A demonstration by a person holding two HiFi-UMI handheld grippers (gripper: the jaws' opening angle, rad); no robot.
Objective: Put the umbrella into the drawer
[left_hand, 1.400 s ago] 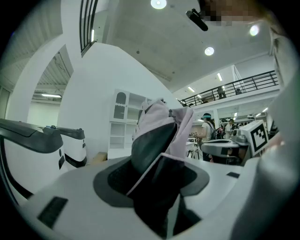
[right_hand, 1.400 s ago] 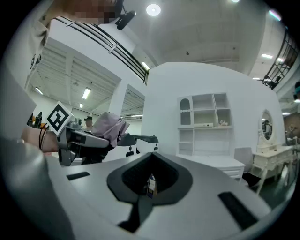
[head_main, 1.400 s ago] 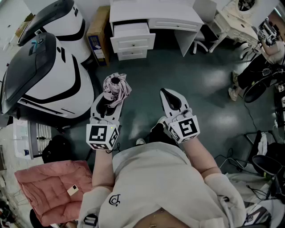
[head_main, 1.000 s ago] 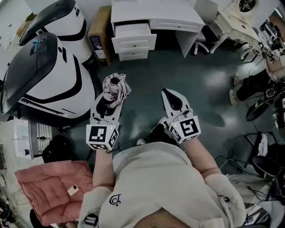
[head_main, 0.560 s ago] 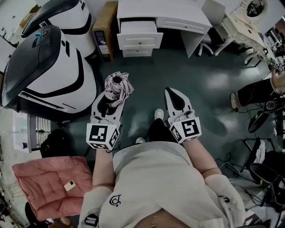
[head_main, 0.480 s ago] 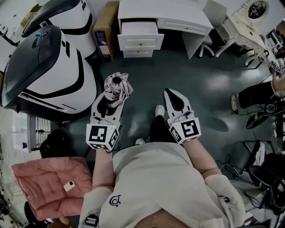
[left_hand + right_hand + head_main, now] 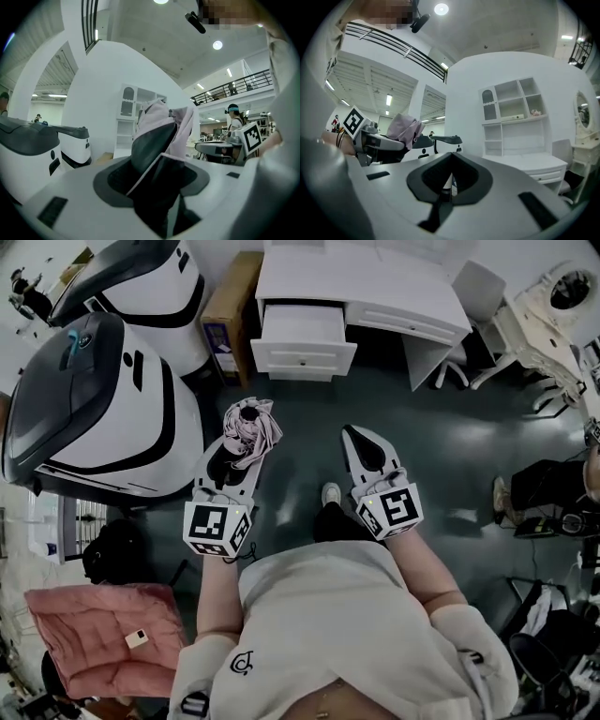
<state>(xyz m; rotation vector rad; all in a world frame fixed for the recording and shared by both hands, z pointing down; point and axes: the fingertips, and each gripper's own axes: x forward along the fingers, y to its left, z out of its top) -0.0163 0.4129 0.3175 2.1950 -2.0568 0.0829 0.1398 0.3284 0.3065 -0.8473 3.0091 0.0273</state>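
At frame centre, your left tongs (image 7: 236,442) are clamping the umbrella (image 7: 251,418), your right tongs (image 7: 361,439) are sitting closed and empty; be lining it up squarely with the open drawer (image 7: 302,326) at upper centre.

Stuff I see around me, background only: two big white-and-black pod machines, one at left (image 7: 94,409), other (image 7: 141,277) behind it. Cardboard box (image 7: 230,310) upright just right of rear machine. Pink cushion (image 7: 94,615) on floor lower left, small pale card (image 7: 136,639) lying on it. Black bag (image 7: 111,554) between cushion and front machine. White chair (image 7: 473,292) top right. Glossy dark floor (image 7: 450,446). Right gripper view gives me white shelf unit (image 7: 515,112) on wall, oval mirror (image 7: 582,112) far right.
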